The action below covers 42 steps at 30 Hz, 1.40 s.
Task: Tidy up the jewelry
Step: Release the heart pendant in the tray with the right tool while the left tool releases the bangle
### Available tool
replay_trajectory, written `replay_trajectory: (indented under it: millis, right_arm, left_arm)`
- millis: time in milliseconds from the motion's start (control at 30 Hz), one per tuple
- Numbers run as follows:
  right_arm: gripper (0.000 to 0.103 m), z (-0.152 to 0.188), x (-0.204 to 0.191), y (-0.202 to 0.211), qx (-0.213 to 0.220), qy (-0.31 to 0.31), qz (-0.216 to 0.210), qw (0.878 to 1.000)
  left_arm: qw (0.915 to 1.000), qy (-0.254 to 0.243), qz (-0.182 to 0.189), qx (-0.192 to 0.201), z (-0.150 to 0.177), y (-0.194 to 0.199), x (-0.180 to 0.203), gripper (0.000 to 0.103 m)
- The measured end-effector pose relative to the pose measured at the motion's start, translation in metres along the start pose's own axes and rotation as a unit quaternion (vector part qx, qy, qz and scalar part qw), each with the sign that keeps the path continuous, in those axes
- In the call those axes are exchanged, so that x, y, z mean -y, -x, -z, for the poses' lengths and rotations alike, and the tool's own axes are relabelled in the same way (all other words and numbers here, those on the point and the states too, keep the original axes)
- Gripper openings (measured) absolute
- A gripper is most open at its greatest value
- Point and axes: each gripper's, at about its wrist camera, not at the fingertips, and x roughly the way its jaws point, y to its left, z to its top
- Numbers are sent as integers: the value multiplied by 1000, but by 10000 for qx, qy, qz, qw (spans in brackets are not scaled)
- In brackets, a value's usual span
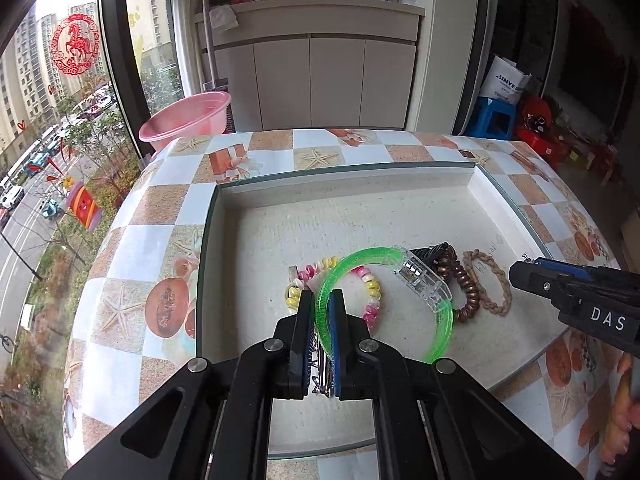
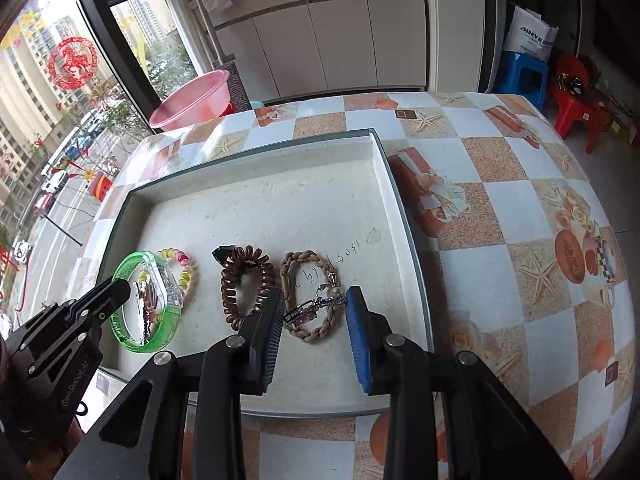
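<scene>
My table (image 2: 500,216), covered in a checkered starfish-print cloth, carries a shallow white rectangular tray (image 2: 256,208) near its window-side edge. The cloth around the tray holds nothing else I can see.

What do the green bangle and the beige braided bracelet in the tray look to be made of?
Green bangle: looks like translucent glossy plastic, since light glows through it, with a clear, hard-looking block section; the left hand-held gripper is clamped on it. Beige braided bracelet: looks like matte twisted cord or rope, since woven strands show; the exact fibre is unclear.
</scene>
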Motion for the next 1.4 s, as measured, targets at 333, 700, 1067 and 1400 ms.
replay_trajectory:
  millis: [333, 700, 1067, 1400]
  right_arm:
    - [35, 8, 12, -24, -199, -175, 52, 9996]
    - [65, 5, 12, -25, -185, -214, -17, 9996]
    - [80, 4, 22, 5, 110, -794, -722, 9942]
    - [87, 17, 33, 43, 368, -1072, -954, 9890]
  left_arm:
    - [9998, -179, -102, -68, 7, -12, 7, 20]
    - [9992, -340, -200, -38, 10, -13, 13, 20]
    - [9987, -360, -250, 266, 6, 13, 10, 21]
    - [9961, -362, -265, 756, 9, 56, 10, 103]
